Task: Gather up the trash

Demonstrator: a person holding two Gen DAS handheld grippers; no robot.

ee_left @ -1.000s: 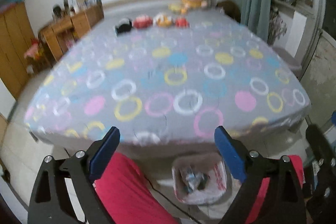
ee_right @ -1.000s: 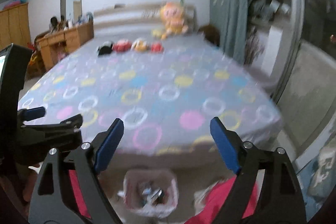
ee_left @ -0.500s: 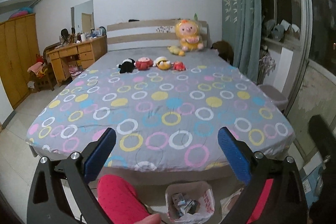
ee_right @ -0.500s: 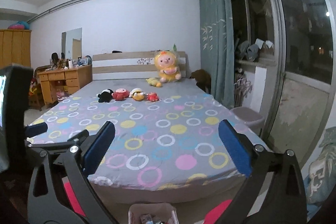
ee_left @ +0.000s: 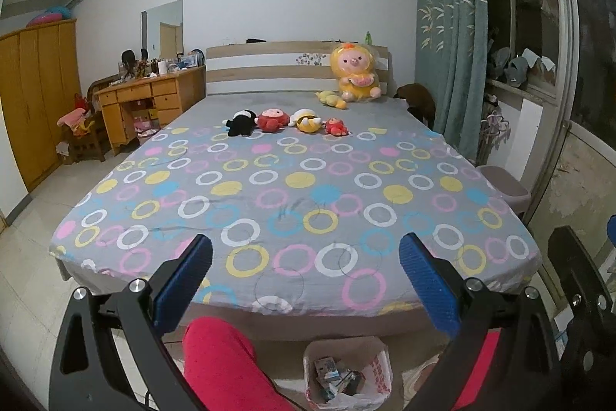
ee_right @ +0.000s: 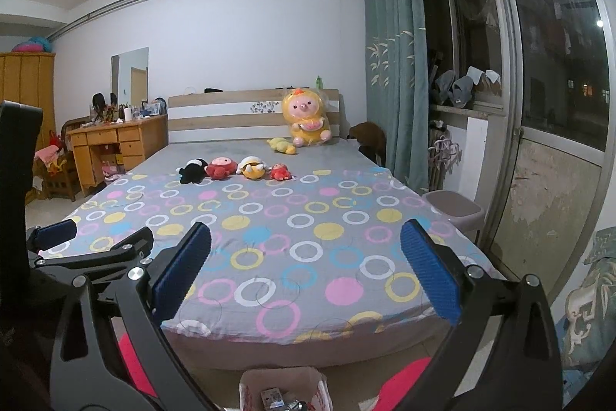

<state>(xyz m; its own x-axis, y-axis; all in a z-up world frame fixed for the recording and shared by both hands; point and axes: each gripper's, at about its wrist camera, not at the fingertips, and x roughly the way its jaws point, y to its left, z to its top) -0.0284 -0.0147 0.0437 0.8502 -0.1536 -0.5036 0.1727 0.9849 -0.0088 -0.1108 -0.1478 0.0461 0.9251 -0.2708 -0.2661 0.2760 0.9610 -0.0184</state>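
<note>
The bed (ee_left: 292, 187) with its ringed grey sheet filled the middle of both views, a row of small plush toys (ee_left: 287, 121) lying at its far end. On the floor at the near foot of the bed, between your red-clad legs (ee_left: 227, 364), stood the trash bin (ee_left: 346, 378), white-lined and holding scraps. Your left claw (ee_left: 306, 276) and right claw (ee_right: 306, 274) were both spread wide apart, gripping nothing, above the bin.

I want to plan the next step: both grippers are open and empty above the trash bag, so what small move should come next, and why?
Probably tilt the left gripper down toward the trash bag: it and the right gripper hold nothing, and the bed shows only plush toys.
</note>
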